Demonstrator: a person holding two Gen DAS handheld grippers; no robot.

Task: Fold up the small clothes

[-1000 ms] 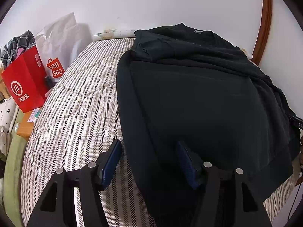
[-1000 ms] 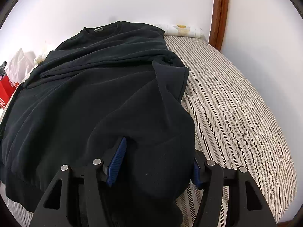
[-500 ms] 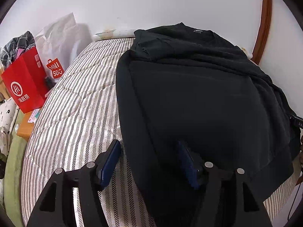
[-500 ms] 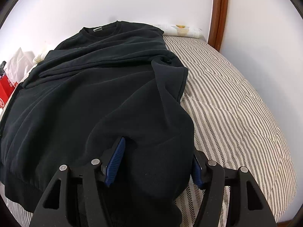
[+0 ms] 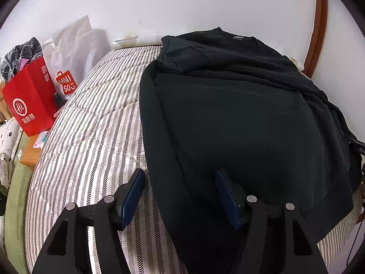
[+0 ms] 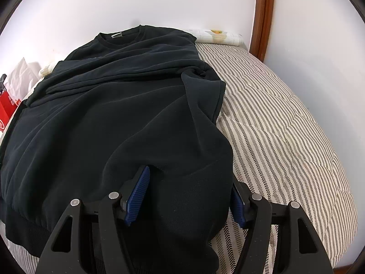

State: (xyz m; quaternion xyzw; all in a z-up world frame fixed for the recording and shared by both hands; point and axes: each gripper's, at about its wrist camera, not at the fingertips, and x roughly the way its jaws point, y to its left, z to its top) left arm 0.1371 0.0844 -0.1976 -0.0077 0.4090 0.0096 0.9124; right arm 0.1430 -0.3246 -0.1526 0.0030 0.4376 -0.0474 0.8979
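A black sweatshirt (image 5: pixel 239 114) lies spread on the striped bed cover (image 5: pixel 91 137), neckline at the far end by the wall. Its sleeves are folded in across the chest. My left gripper (image 5: pixel 180 173) stands open low over the garment's near left side. The folded left edge runs between its blue pads, and neither pad presses on it. In the right wrist view the same sweatshirt (image 6: pixel 114 114) bulges up in a thick fold between the pads of my right gripper (image 6: pixel 190 175). Its left pad face shows bare beside the cloth, while cloth hangs over the right pad.
A red paper bag (image 5: pixel 29 105) and a white plastic bag (image 5: pixel 68 52) stand off the bed's left side. A brown wooden frame (image 6: pixel 262 18) rises at the far right wall. A white patterned roll (image 6: pixel 216 36) lies at the head. Bare striped cover (image 6: pixel 285 137) stretches right of the garment.
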